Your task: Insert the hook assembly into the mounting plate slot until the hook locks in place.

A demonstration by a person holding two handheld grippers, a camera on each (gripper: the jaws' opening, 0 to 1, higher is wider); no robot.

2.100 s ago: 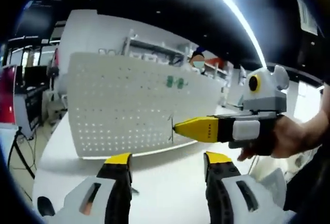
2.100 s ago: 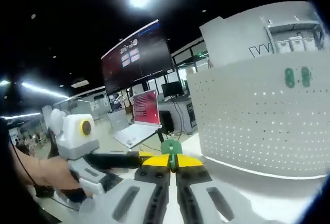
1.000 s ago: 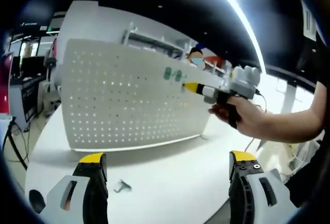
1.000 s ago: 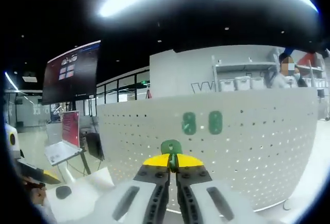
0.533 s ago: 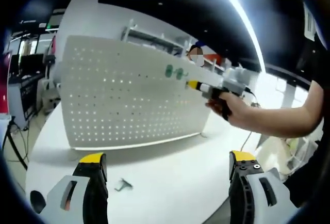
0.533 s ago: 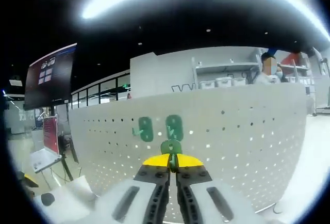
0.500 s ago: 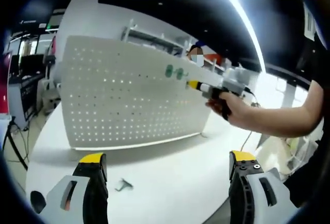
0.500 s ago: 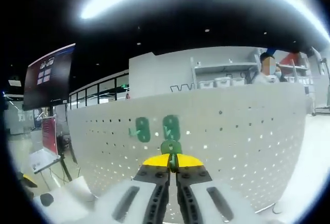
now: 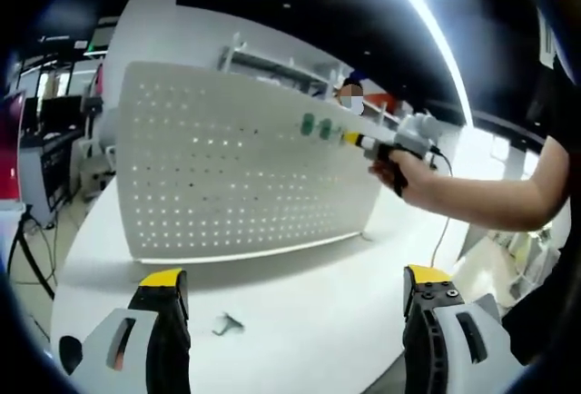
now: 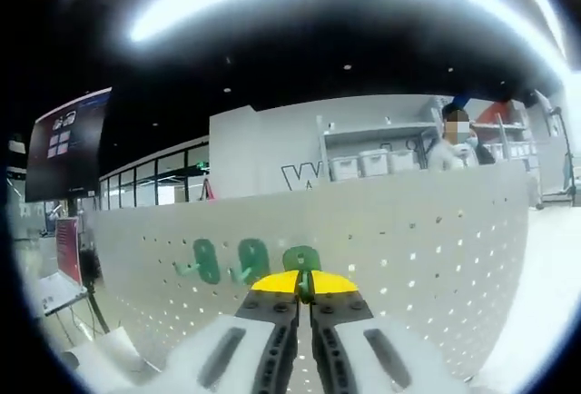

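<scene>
The left gripper is hovering low over the white table with its jaws spread wide and nothing between them, apparently keeping back so that the work on the board is staying in sight. Between its jaws, nearer the left one, a small dark metal piece is lying loose on the table. Behind it the white perforated mounting plate is standing upright. Toward its upper right two green hooks are already sitting side by side, and the right gripper, held in a person's hand, is reaching in just beside them.

In the right gripper view, the right gripper is clamping its jaws tight on a green hook assembly, pressing it up to the plate directly right of the two mounted hooks, probably to keep the row even. Whether it is locking yet, I cannot tell. On the far wall a large letter "W" is showing; the rest is hidden
</scene>
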